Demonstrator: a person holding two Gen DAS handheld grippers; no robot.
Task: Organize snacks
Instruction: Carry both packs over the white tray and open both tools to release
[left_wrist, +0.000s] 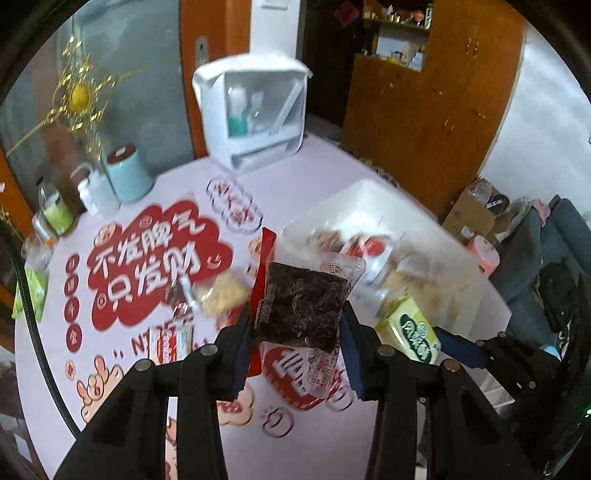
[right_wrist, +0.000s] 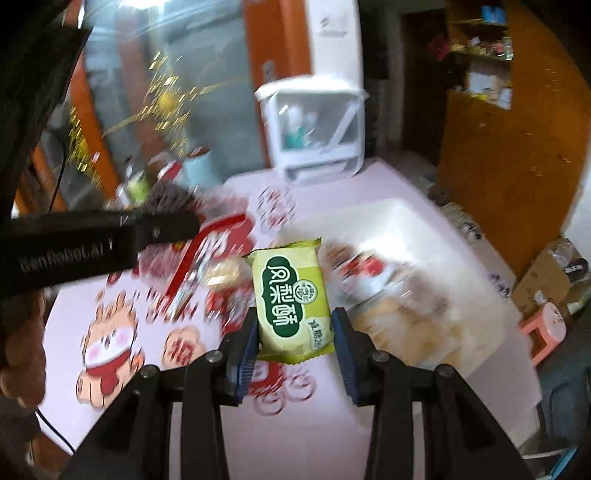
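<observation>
The left wrist view alone shows the left gripper (left_wrist: 295, 325) pinching a clear packet (left_wrist: 301, 308) with dark, shredded contents and red print at its lower end; the packet hangs off the table (left_wrist: 306, 177), above the middle of its near half. The same view catches the right gripper (left_wrist: 402, 343) from the side, with a green packet (left_wrist: 408, 328) between its blue pads. The right wrist view alone shows that hold head-on: the right gripper (right_wrist: 295, 338) is pressed on the green packet (right_wrist: 290, 301), which is yellow-green with a dark green label in white characters and crimped ends, also held above the table (right_wrist: 388, 177). In this view the left gripper is only a black bar at the left edge, its jaws not legible. A clear tub (left_wrist: 388, 236) sits toward the table's right edge; the snacks in it are blurred, red-and-white and pale wrappers being all that can be made out. A white case (left_wrist: 255, 110) with a clear front stands at the far edge, holding bottles. A pale blue canister (left_wrist: 127, 173) and small bottles stand at the far left corner. Loose snacks (left_wrist: 218, 295) lie mid-table on the red-printed cloth.
</observation>
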